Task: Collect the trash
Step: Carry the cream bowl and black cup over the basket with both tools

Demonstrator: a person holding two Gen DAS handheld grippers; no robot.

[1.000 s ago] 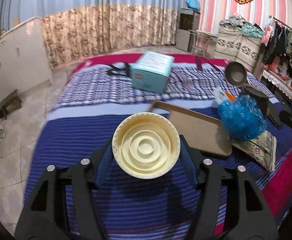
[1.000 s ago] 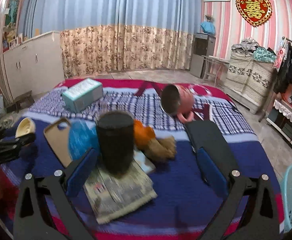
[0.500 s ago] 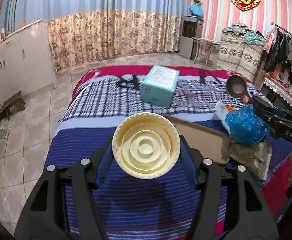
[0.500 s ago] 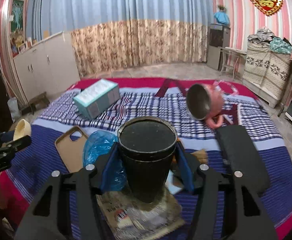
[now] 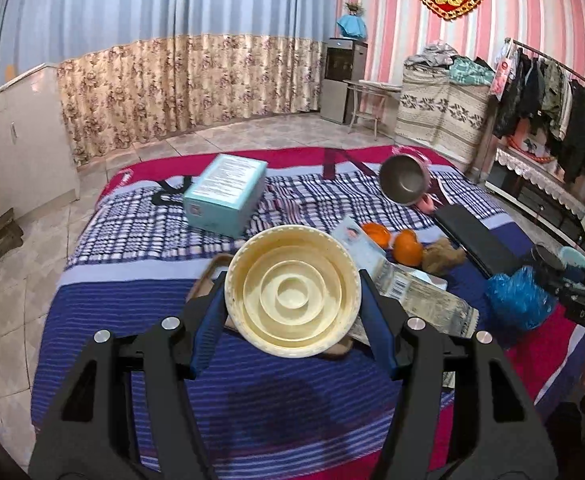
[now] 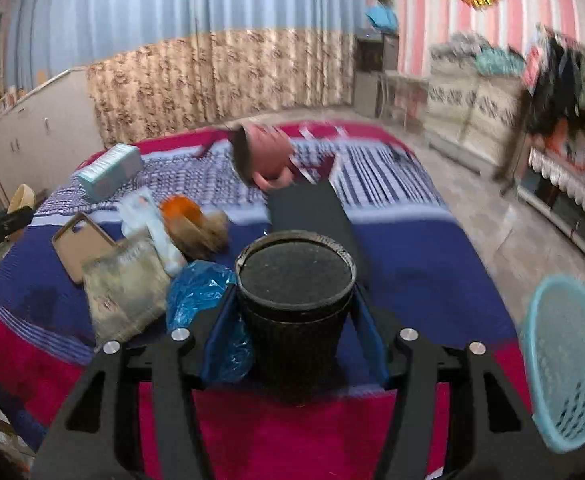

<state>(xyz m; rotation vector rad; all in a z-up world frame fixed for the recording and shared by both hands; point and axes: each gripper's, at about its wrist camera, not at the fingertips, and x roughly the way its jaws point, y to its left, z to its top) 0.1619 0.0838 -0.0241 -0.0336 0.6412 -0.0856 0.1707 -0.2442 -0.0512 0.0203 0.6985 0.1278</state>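
Right gripper (image 6: 294, 312): a second ago my jaws were standing wide around the black cup (image 6: 294, 296) on the bed; now the blue pads are clamping its sides and I am carrying it clear of the blue plastic bag (image 6: 202, 300) and the crumpled wrapper (image 6: 126, 284), toward the near edge of the bed. The turquoise basket (image 6: 568, 364) is coming into view low on my right, probably the bin for this.

Left gripper (image 5: 292, 304): pads are gripping the cream lid (image 5: 292, 292) as before, held above the striped bedspread (image 5: 132, 320).

Both hands are now loaded, so the next step is likely emptying into the basket. Orange peel (image 5: 406, 246) is waiting on the bed.
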